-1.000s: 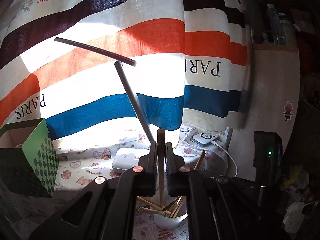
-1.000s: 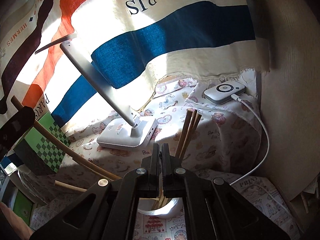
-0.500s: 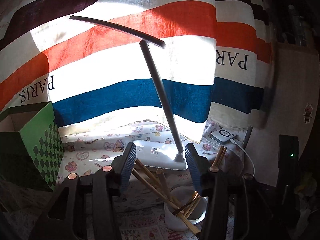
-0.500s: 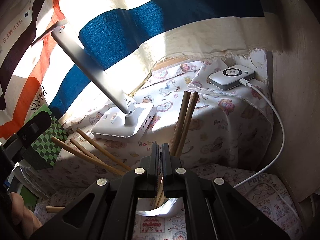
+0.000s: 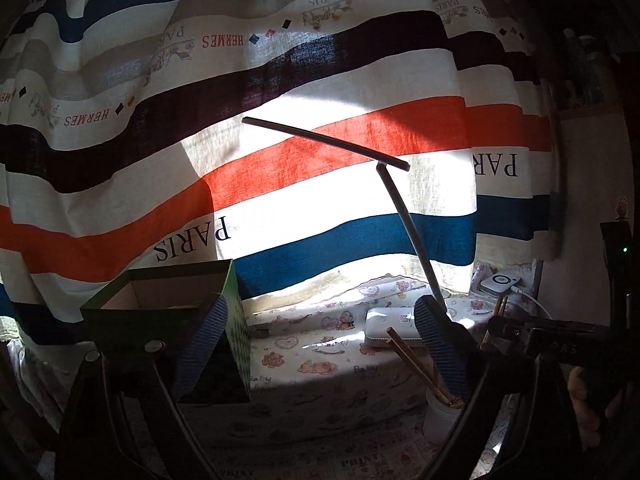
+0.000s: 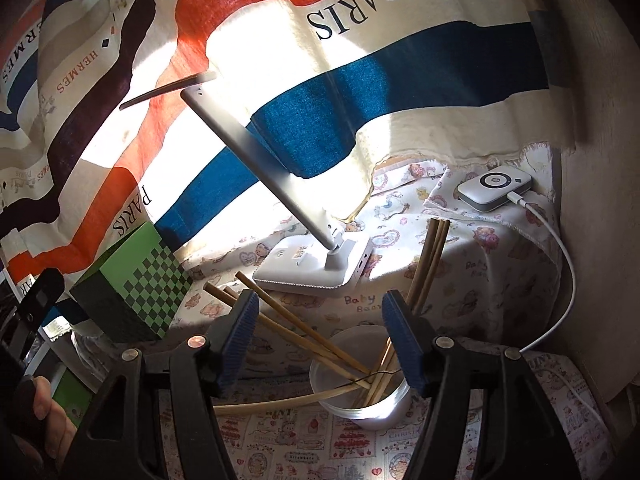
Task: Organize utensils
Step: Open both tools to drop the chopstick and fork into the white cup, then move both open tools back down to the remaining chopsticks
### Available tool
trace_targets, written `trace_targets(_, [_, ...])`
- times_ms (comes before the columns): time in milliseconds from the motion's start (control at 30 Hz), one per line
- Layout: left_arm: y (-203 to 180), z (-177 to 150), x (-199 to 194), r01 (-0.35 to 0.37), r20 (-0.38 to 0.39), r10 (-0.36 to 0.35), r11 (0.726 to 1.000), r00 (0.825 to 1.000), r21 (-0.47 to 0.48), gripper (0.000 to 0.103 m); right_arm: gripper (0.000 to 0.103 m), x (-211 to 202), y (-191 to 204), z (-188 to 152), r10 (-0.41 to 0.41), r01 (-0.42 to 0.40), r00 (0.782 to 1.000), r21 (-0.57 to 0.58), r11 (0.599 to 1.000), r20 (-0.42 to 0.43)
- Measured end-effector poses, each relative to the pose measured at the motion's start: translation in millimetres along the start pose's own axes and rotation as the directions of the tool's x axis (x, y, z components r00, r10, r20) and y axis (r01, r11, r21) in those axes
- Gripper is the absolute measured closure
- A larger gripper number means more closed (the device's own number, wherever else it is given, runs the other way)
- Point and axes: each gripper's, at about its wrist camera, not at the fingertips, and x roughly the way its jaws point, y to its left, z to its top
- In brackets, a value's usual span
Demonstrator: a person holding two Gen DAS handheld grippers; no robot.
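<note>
Left wrist view: the left gripper [image 5: 320,344], clamped on a chopstick a second ago, now hangs with jaws wide and empty beside the green chequered cardboard box [image 5: 168,336]. Right gripper [image 6: 320,340] has opened too; wooden chopsticks [image 6: 304,332] stand in the translucent plastic cup [image 6: 360,404], its base hidden.

Behind the white desk lamp [image 6: 316,268] hangs a curtain [image 5: 280,80] striped orange, blue, dark purple and cream, while left of it stands a green-and-black checkered box [image 6: 136,276].
</note>
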Motion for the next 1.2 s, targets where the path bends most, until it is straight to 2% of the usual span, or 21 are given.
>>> trace_targets(167, [33.9,-13.7,-17.0,-0.05,-0.031,0.048,0.998,0.998,-0.049,0.01,0.036,-30.5,33.4,-9.4,0.072,-0.071,0.997,-0.02,0.997,0.034])
trace_targets(267, [55.6,-27.4,-34.7,-0.076,-0.032,0.074,0.994,0.997,-0.08,0.01,0.036,-47.6,55.7,-21.4,0.063,-0.059,0.996,-0.065,0.996,0.062])
trace_targets(367, [75.7,-44.9,-49.5,-0.044,-0.045,0.039,0.99,0.998,-0.137,0.01,0.036,-59.8,76.5,-37.0,0.062,-0.052,0.995,-0.119,0.992,0.082])
trace_targets(467, [82.6,-71.7,-58.6,-0.069,-0.059,0.062,0.991,0.996,-0.112,0.008,0.036,-63.0,92.7,-57.4,0.07,-0.057,0.994,-0.148,0.987,0.08])
trace_targets(500, [82.0,-84.5,-58.2,-0.081,-0.072,0.075,0.993,0.995,-0.086,0.008,0.036,-62.1,96.6,-64.9,0.068,-0.056,0.995,-0.147,0.988,0.078])
trace_targets(567, [85.0,-106.1,-53.3,-0.086,-0.118,0.075,0.992,0.99,-0.097,0.008,0.036,-57.5,101.2,-81.2,0.06,-0.051,0.996,-0.132,0.99,0.07])
trace_targets(600, [89.6,-116.8,-49.4,-0.079,-0.15,0.058,0.987,0.987,-0.137,0.008,0.036,-53.7,102.3,-89.5,0.053,-0.046,0.997,-0.116,0.992,0.063])
trace_targets(667, [98.5,-133.5,-39.7,-0.127,-0.223,0.078,0.968,0.972,-0.215,0.007,0.036,-44.6,102.1,-102.6,0.033,-0.03,0.999,-0.08,0.996,0.036])
trace_targets(733, [110.5,-153.2,-29.9,-0.125,-0.276,0.037,0.944,0.96,-0.307,0.008,0.036,-29.6,96.8,-111.0,0.0,-0.001,1.0,-0.019,1.0,-0.024])
trace_targets(800, [120.1,-169.6,-24.3,-0.188,-0.323,0.065,0.911,0.944,-0.367,0.008,0.036,-14.9,90.8,-116.3,0.009,-0.008,0.996,0.009,1.0,-0.09])
trace_targets(867, [126.5,-181.0,-19.7,-0.216,-0.357,0.07,0.896,0.932,-0.389,0.008,0.036,-5.6,87.9,-121.5,0.001,-0.002,0.993,-0.006,1.0,-0.12])
trace_targets(933, [128.7,-185.6,-15.2,-0.247,-0.4,0.091,0.9,0.912,-0.36,0.008,0.036,0.5,86.1,-127.0,-0.042,0.038,0.991,-0.031,0.999,-0.13])
trace_targets(1033, [125.2,-190.8,-19.7,-0.231,-0.392,0.091,0.917,0.915,-0.327,0.008,0.036,6.2,84.7,-134.8,-0.053,0.046,0.985,-0.046,0.998,-0.165])
trace_targets(1067, [122.6,-194.1,-20.2,-0.193,-0.386,0.062,0.93,0.92,-0.312,0.008,0.036,6.8,84.9,-137.3,-0.059,0.051,0.982,-0.047,0.998,-0.18])
trace_targets(1100, [120.2,-197.4,-18.0,-0.175,-0.394,0.048,0.94,0.918,-0.292,0.008,0.036,6.8,85.1,-139.5,-0.066,0.059,0.979,-0.044,0.997,-0.191])
trace_targets(1167, [117.2,-203.0,-10.8,-0.202,-0.435,0.072,0.944,0.898,-0.262,0.008,0.033,6.3,87.3,-144.2,-0.059,0.052,0.979,-0.041,0.998,-0.194])
trace_targets(1200, [117.5,-204.8,-9.2,-0.204,-0.448,0.062,0.939,0.892,-0.276,0.008,0.033,8.0,89.5,-146.6,-0.062,0.051,0.978,-0.057,0.997,-0.201])
